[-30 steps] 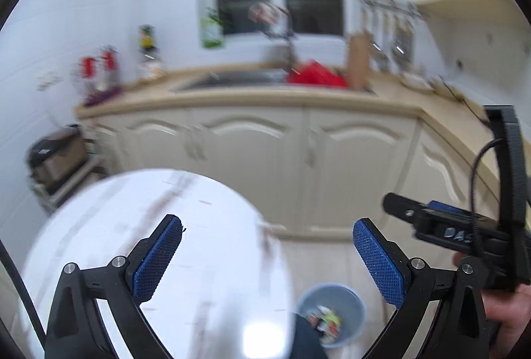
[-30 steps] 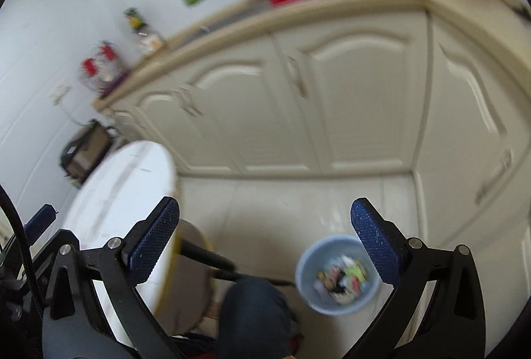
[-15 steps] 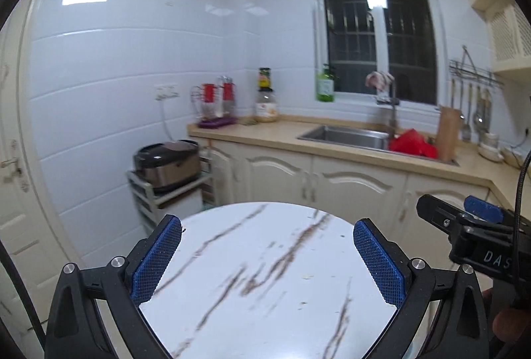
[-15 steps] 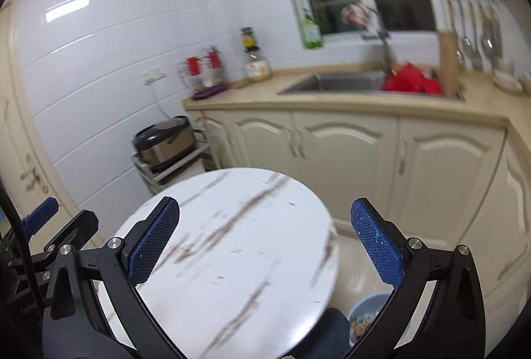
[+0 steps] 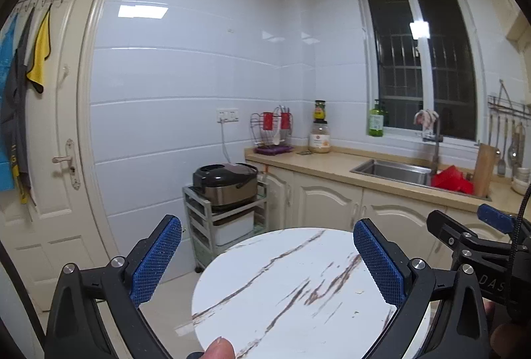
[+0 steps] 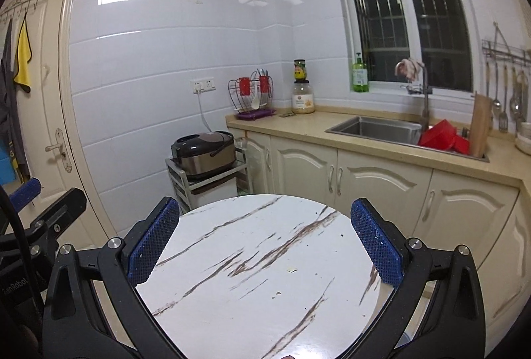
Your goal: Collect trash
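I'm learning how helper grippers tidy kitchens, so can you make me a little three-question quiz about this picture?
1. True or false: the left gripper is holding a piece of trash between its fingers.
2. What sits on the small metal cart beside the cabinets? A) a kettle B) a rice cooker C) a toaster
3. Fill in: the small crumbs lie on the round ______ table.

Key: 1 false, both the left gripper and the right gripper are open and empty. 2 B. 3 marble.
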`<state>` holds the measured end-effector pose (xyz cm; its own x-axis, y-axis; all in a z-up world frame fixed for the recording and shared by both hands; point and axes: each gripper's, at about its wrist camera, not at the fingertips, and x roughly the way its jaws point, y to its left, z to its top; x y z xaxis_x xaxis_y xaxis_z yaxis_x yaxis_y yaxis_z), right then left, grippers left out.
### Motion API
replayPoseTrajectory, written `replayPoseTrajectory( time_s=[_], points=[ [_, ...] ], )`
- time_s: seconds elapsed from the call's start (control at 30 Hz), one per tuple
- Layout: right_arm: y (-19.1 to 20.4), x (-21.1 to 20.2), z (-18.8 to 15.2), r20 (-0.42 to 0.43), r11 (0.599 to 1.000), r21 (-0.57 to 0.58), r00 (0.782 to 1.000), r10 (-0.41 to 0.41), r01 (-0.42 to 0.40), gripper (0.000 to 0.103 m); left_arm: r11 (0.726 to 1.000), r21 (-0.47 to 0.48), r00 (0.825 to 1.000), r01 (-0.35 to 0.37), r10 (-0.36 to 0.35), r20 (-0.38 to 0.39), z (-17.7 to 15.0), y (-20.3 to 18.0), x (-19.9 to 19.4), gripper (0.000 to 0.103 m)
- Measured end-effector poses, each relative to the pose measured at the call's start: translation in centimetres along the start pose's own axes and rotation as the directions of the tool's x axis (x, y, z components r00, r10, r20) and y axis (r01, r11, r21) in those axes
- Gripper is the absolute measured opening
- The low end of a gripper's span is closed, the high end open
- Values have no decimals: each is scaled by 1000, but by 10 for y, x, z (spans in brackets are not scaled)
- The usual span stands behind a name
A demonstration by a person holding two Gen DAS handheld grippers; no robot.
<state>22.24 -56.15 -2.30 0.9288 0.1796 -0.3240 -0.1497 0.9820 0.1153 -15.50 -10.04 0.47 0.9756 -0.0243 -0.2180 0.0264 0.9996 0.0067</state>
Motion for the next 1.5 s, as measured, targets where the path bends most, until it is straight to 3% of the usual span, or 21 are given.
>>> replayPoseTrajectory(
  time_s=[0.27, 0.4, 0.57, 0.9, 1.5],
  points=[
    [0, -3, 0, 6, 1000, -2, 1000, -8, 8, 103, 1000, -16, 1000, 23, -24, -19, -9, -12, -10, 102],
    [3, -9, -2, 7, 1000, -7, 1000, -9, 9, 103, 1000, 11, 999, -3, 4, -32, -2, -18, -9, 102],
    [4, -13, -2, 12, 1000, -12, 1000, -16, 16, 103, 1000, 12, 999, 14, -14, -43, 8, -23, 1, 102],
    [0, -14, -4, 10, 1000, -10, 1000, -21, 21, 103, 999, -27, 999, 20, -21, -41, 21, -5, 9, 102],
    [3, -16, -5, 14, 999, -29, 1000, -14, 14, 103, 997, -66, 999, 46, -48, -23, 6, 6, -4, 102]
  ],
)
